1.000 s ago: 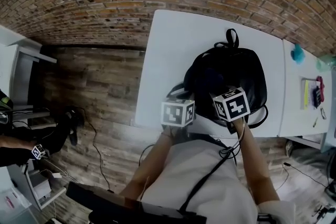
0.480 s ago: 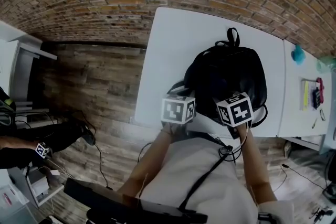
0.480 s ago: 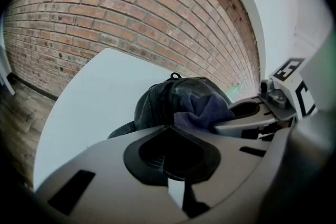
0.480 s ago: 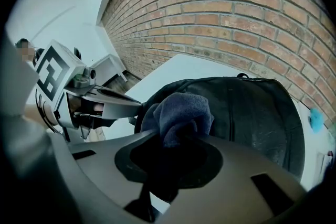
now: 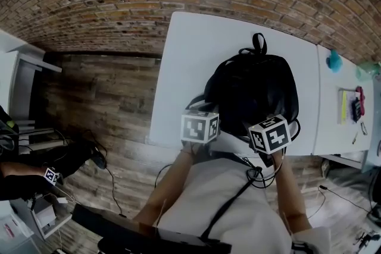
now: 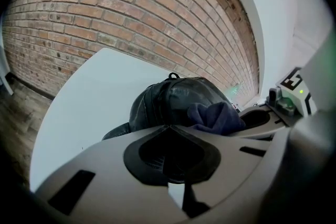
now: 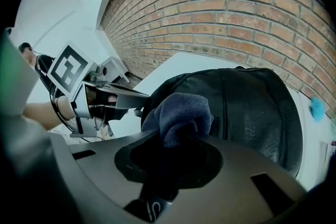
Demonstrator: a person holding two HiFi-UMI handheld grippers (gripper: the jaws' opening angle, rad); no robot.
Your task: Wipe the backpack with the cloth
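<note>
Head view, table (image 5: 184, 50): white, set against a brick wall (image 5: 119, 3)
Left gripper (image 6: 169, 128): jaws pressed together, nothing between them
Backpack (image 5: 253, 86): black, lying on the table
Cloth (image 7: 181, 110): dark blue, bunched against the Backpack
Right gripper (image 7: 176, 136): clamped on the Cloth

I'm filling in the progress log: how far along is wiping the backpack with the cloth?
Done: the cloth is picked up, with the right tool shut on it. In hand: it is held by the near side of the black backpack on the white table; the left tool is shut and empty. Left: nothing shows which parts are wiped, so coverage cannot be judged.
</note>
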